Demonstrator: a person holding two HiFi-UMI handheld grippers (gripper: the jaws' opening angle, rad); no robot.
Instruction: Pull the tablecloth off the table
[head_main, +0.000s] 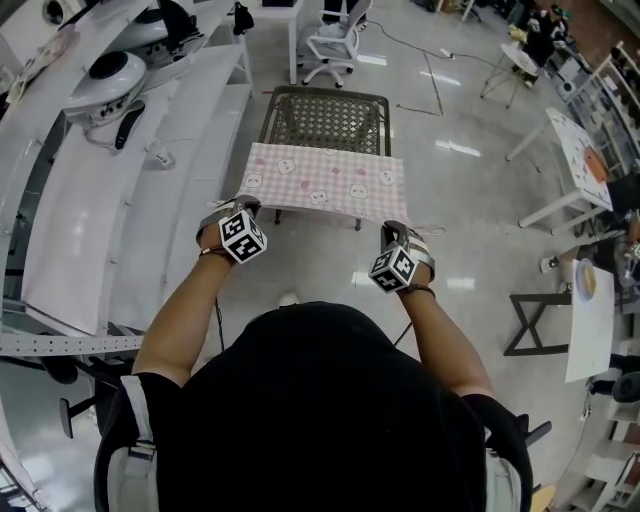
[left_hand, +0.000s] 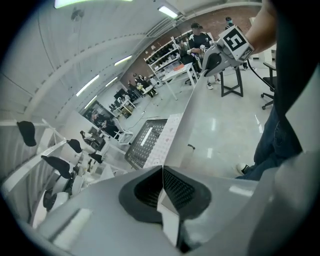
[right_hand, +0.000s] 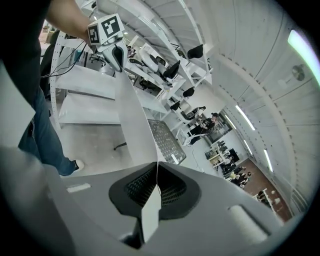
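The pink checked tablecloth (head_main: 325, 180) is stretched between both grippers, and its far part still lies on the dark mesh-topped table (head_main: 325, 118). My left gripper (head_main: 243, 207) is shut on the near left corner, my right gripper (head_main: 394, 230) on the near right corner. In the left gripper view the jaws (left_hand: 162, 192) pinch the cloth's edge (left_hand: 182, 122), which runs up to the right gripper (left_hand: 214, 62), with the mesh table (left_hand: 145, 142) beyond. In the right gripper view the jaws (right_hand: 157, 189) clamp the cloth (right_hand: 132, 125), which rises to the left gripper (right_hand: 118, 59).
White benches and shelving (head_main: 150, 150) run along the left. An office chair (head_main: 335, 40) stands behind the table. White tables (head_main: 590, 310) and a black frame (head_main: 530, 320) stand at the right. The glossy floor (head_main: 470, 200) surrounds the table.
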